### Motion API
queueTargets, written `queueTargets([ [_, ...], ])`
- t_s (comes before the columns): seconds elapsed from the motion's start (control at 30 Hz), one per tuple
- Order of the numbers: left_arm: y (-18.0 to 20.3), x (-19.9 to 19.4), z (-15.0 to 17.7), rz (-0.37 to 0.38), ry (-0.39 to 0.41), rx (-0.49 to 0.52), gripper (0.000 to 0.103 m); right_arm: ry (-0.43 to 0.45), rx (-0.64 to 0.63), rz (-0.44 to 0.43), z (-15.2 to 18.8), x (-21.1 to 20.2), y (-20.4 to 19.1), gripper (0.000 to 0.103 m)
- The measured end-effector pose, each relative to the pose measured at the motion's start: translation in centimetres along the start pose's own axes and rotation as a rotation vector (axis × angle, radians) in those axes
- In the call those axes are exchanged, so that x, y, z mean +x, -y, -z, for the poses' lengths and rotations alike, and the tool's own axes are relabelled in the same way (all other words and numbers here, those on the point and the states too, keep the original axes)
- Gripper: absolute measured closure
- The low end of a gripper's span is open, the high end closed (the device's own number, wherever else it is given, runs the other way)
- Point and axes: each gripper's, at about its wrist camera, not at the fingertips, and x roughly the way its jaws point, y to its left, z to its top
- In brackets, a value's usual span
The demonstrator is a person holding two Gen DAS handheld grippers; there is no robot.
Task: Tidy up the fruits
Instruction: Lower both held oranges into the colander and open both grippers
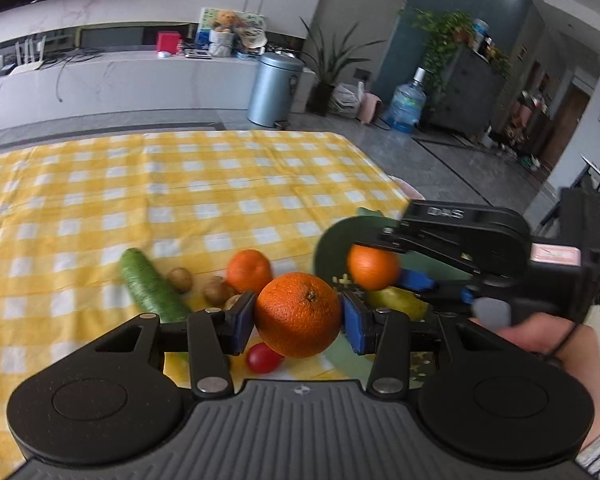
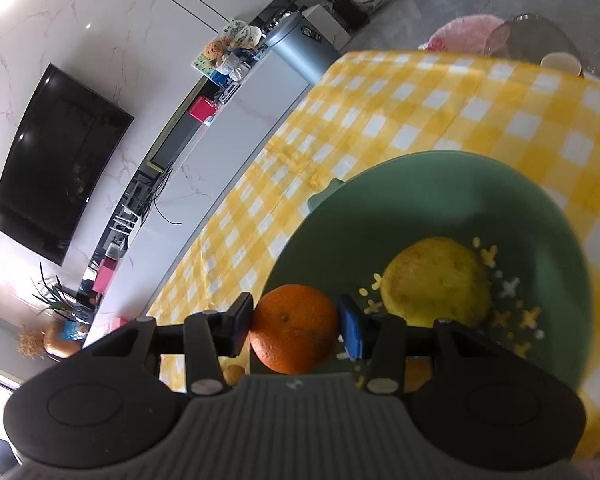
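My left gripper (image 1: 299,316) is shut on a large orange (image 1: 298,314), held above the yellow checked tablecloth (image 1: 180,184). To its right my right gripper (image 1: 374,266) is shut on a smaller orange (image 1: 373,266) over the green plate (image 1: 332,240). In the right wrist view that gripper (image 2: 294,326) clamps the small orange (image 2: 294,328) above the green plate (image 2: 420,200), where a yellow-green pear (image 2: 436,282) lies. A pear (image 1: 396,300) also shows on the plate in the left wrist view. A third orange (image 1: 249,270) rests on the cloth.
On the cloth lie a green cucumber (image 1: 152,286), two small potatoes (image 1: 180,279) (image 1: 216,290) and a red tomato (image 1: 263,358). A person's hand (image 1: 540,336) grips the right tool. Off the table stand a metal bin (image 1: 274,88) and a water jug (image 1: 408,104).
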Motion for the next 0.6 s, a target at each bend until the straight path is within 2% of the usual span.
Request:
queueTargets([
  [0.27,1.7,1.6,-0.2,0.017,-0.023,0.063,0.051,0.046,-0.029,0.088,-0.8,1.2,0.6,0.059],
  [0.47,2.1,2.5,-0.4,0.020,-0.038,0.069,0.051,0.062,-0.025,0.095,-1.7,1.7,0.8,0.058],
  [0.5,2.3,2.7,-0.4,0.020,-0.040,0.073,0.051,0.061,-0.025,0.091,-1.7,1.6,0.8,0.055],
  [0.57,2.7,2.9,-0.4,0.020,-0.043,0.083,0.051,0.062,-0.011,0.054,-1.8,1.4,0.8,0.039],
  [0.6,2.9,3.2,-0.4,0.019,-0.045,0.089,0.051,0.067,-0.001,0.043,-1.9,1.3,0.9,0.036],
])
